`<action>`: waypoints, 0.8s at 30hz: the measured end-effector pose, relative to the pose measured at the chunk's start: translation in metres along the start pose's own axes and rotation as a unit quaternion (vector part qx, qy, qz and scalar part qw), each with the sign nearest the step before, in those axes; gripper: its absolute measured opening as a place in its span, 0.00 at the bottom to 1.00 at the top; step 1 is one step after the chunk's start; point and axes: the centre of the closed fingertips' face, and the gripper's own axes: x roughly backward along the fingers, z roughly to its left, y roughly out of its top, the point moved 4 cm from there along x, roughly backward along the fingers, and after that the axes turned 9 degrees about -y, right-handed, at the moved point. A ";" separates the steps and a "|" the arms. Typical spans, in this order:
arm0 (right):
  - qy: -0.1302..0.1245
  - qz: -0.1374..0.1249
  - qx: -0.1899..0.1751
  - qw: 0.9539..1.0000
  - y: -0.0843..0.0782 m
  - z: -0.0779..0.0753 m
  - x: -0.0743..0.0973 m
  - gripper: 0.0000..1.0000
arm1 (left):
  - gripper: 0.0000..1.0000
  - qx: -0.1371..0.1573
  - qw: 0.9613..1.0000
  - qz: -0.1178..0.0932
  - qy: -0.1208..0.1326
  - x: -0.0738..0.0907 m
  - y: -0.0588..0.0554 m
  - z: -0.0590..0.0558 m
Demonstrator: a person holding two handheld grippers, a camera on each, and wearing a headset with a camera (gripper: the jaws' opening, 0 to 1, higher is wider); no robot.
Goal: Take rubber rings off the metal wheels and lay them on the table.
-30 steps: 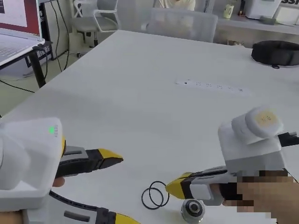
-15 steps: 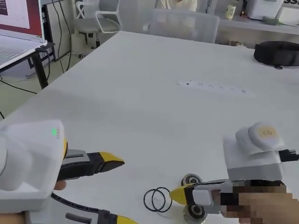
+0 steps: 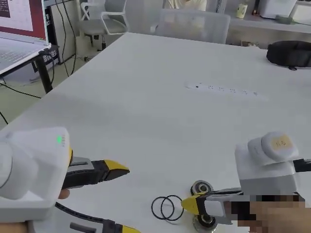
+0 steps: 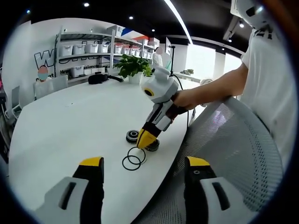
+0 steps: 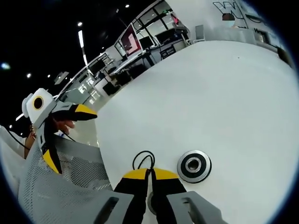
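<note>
Two thin black rubber rings (image 3: 167, 208) lie overlapping on the white table (image 3: 146, 97) near its front edge. Right of them stands one metal wheel (image 3: 200, 188); a second wheel (image 3: 204, 222) sits partly under my right gripper (image 3: 191, 204), whose yellow tips are shut just beside the rings. In the right gripper view the shut tips (image 5: 149, 174) point at the rings (image 5: 144, 159), with a wheel (image 5: 194, 165) to the right. My left gripper (image 3: 119, 199) hangs open to the left of the rings. In its own view, the left gripper (image 4: 145, 163) faces the rings (image 4: 134, 158) and the right gripper (image 4: 145, 136).
A white power strip (image 3: 221, 90) lies mid-table and a black bag (image 3: 289, 53) sits at the far right. A chair (image 3: 189, 24) stands behind the table, a laptop (image 3: 19, 48) to the left. A grey mesh chair back (image 4: 224, 154) is close to the table's front edge.
My right gripper has drawn back toward the lower right, still shut, uncovering a second wheel. The rings have stayed put. The left gripper has hardly moved.
</note>
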 end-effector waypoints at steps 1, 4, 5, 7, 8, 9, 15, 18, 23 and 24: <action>-0.002 0.001 0.001 1.000 -0.001 -0.001 0.000 0.02 | 0.68 0.000 1.000 0.001 0.000 0.000 0.000 0.000; -0.004 0.003 0.008 1.000 -0.001 -0.001 -0.001 0.02 | 0.68 0.001 1.000 0.003 0.002 0.000 -0.001 0.000; -0.006 0.003 0.010 1.000 -0.001 -0.001 -0.001 0.02 | 0.68 0.002 1.000 0.004 0.002 0.000 -0.002 0.000; -0.007 0.003 0.012 1.000 -0.001 -0.002 -0.001 0.02 | 0.68 0.002 1.000 0.005 0.002 0.000 -0.002 0.000; -0.007 0.003 0.013 1.000 -0.001 -0.002 0.000 0.02 | 0.68 0.002 1.000 0.006 0.002 0.000 -0.002 0.000; -0.008 0.002 0.014 1.000 0.000 -0.002 0.000 0.02 | 0.68 0.002 1.000 0.006 0.002 0.000 -0.002 0.000; -0.011 -0.002 0.010 1.000 0.002 -0.006 0.003 0.01 | 0.68 0.003 1.000 0.007 0.002 0.000 -0.002 0.000; -0.013 -0.008 0.008 1.000 0.004 -0.008 0.006 0.01 | 0.68 0.002 1.000 0.008 0.002 0.000 -0.002 0.000; 0.004 -0.037 -0.009 0.999 0.017 -0.006 0.015 0.03 | 0.68 0.002 1.000 0.007 0.002 0.000 -0.002 0.000; 0.007 -0.039 -0.012 0.999 0.018 -0.005 0.016 0.03 | 0.68 0.003 1.000 0.007 0.002 0.000 -0.002 0.000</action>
